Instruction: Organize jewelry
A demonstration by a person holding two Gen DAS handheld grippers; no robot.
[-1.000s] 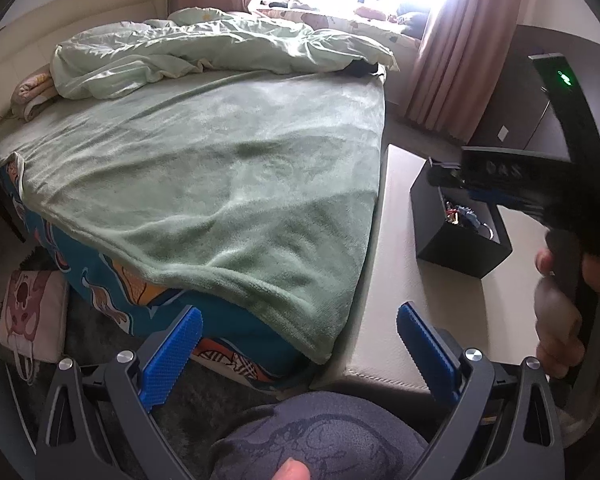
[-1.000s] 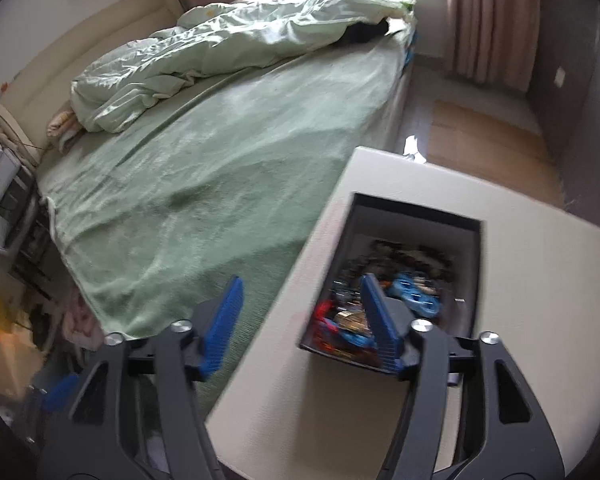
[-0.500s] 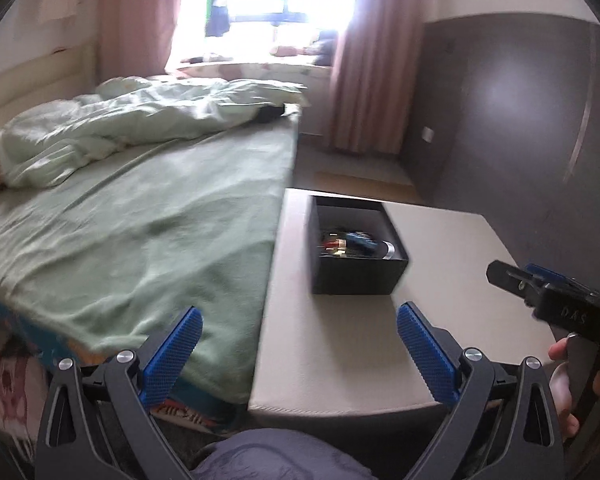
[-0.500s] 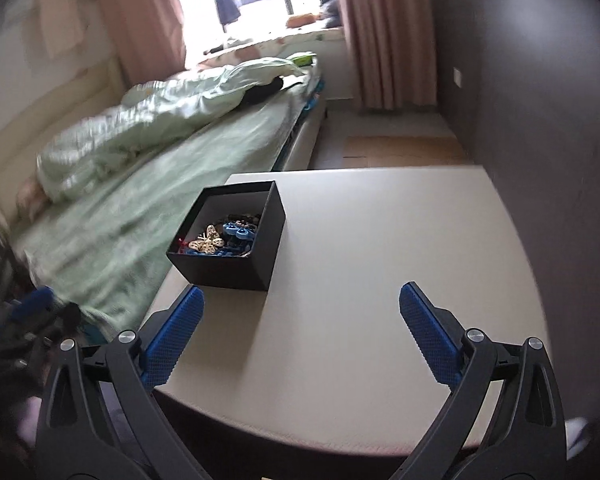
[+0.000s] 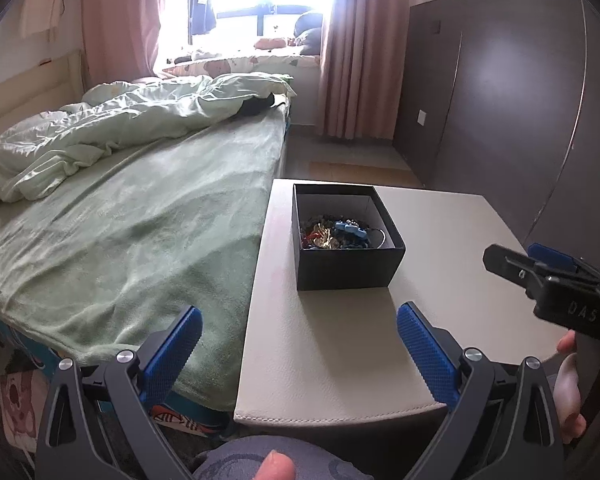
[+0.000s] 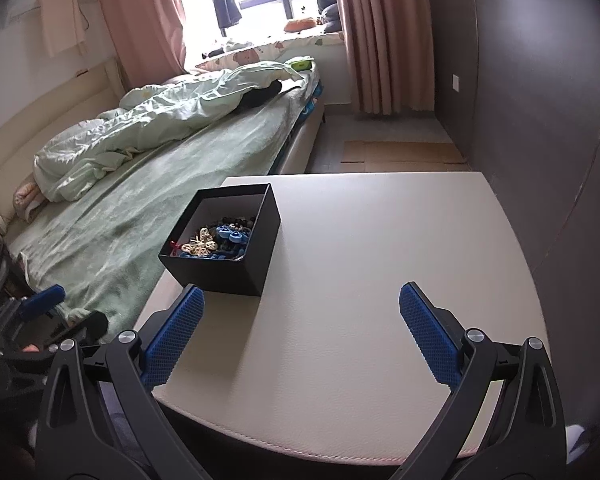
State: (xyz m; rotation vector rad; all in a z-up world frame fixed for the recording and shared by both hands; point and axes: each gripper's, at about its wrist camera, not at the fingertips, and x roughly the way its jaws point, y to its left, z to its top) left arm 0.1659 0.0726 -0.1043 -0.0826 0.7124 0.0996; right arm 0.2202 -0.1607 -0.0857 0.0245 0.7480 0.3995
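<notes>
Left wrist view: the left tongs (image 5: 296, 344) are seen spread wide with nothing between the blue pads, held back over the near edge of the worktop (image 5: 340, 360). The black box (image 5: 346, 236) is taken as the landmark; it stands open on the worktop, just beside the edge that faces the bed (image 5: 120, 220), probably so that its contents can be reached from above. The jewelry (image 5: 340, 234) lies heaped inside the box, a blue piece uppermost. To the right of the box, and nearer the camera, the right tongs (image 5: 540, 276) are seen from the side, gripped by a hand (image 5: 572, 384). The letters "DAS" can be read on their black body.

Right wrist view: the right tongs (image 6: 300, 336) are held wide and empty, pointed at bare worktop to the right of the box (image 6: 224, 240). A gold butterfly piece (image 6: 199, 245) rests on top of the heap inside the box. No writing is legible here. Both tools appear to be drawn back from the box, judged as a pause before a piece is picked.
</notes>
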